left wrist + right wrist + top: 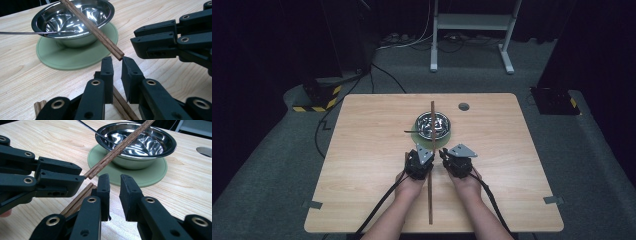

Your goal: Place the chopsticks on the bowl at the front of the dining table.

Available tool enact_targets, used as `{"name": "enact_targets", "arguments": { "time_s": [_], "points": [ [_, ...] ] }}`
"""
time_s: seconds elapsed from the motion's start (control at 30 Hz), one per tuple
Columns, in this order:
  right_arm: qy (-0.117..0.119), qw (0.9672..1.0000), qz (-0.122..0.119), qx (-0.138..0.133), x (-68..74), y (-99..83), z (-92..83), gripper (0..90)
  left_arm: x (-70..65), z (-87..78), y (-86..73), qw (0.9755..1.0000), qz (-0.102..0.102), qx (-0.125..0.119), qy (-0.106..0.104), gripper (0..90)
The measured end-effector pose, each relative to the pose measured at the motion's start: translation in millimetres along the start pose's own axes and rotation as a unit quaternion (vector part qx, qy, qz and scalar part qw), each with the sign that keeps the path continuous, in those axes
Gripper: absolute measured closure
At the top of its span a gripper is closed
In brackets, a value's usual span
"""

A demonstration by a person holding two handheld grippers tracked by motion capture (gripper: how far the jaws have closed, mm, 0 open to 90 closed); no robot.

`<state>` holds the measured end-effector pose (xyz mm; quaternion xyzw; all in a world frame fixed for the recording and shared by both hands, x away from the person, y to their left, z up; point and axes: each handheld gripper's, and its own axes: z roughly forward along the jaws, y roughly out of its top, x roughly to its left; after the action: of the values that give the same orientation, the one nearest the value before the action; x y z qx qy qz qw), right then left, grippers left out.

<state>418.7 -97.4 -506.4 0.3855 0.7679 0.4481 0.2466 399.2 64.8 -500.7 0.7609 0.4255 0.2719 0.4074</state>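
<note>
My left gripper (117,61) has its jaws pinched almost shut on the near tip of the raised chopstick (95,28), which slants up across the rim of the bowl (75,41). The hold is at the very end, so I'd squeeze firmly and lift slowly, or it may pivot out. My right gripper (115,178) sits just beside it, on the near side of the bowl, jaws nearly closed on nothing. Both hands are low and point at the bowl. Spare chopsticks (78,200) lie flat beneath them.
</note>
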Motion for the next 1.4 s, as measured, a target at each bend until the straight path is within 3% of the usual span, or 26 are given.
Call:
{"name": "enact_targets", "arguments": {
  "time_s": [0.33, 0.67, 0.8, 1.07, 1.2, 1.3, 1.4],
  "points": [
    [0.000, 1.0000, 0.002, -0.002, -0.7, -0.1, -0.2, 77.9, -3.4, -3.0, -2.8, 0.9999, 0.010, 0.005, -0.002, 81.4],
    [0.000, 1.0000, 0.003, -0.003, -0.5, -0.1, -0.6, 77.9, -1.3, 0.2, -2.6, 1.0000, 0.007, 0.005, 0.002, 84.1],
    [0.000, 1.0000, 0.003, -0.002, -0.6, -0.2, -0.7, 77.6, -0.7, 2.6, -1.8, 0.9999, 0.014, 0.007, 0.004, 84.2],
    [0.001, 1.0000, 0.005, -0.001, -0.9, -0.4, -1.5, 77.2, -0.4, -3.7, -3.1, 0.9999, 0.009, 0.007, 0.001, 81.3],
    [0.001, 1.0000, 0.005, -0.004, -1.5, -0.7, -1.7, 76.4, 8.9, -16.9, -7.1, 1.0000, 0.009, 0.001, 0.002, 73.7],
    [0.002, 1.0000, 0.006, -0.003, -2.3, -1.0, -1.8, 74.9, 23.1, -32.3, -14.2, 1.0000, 0.003, -0.002, 0.003, 66.4],
    [0.004, 1.0000, 0.009, 0.001, -3.0, -1.2, -1.6, 73.3, 42.0, -49.3, -25.6, 0.9998, -0.017, 0.003, 0.005, 58.1]
  ]
}}
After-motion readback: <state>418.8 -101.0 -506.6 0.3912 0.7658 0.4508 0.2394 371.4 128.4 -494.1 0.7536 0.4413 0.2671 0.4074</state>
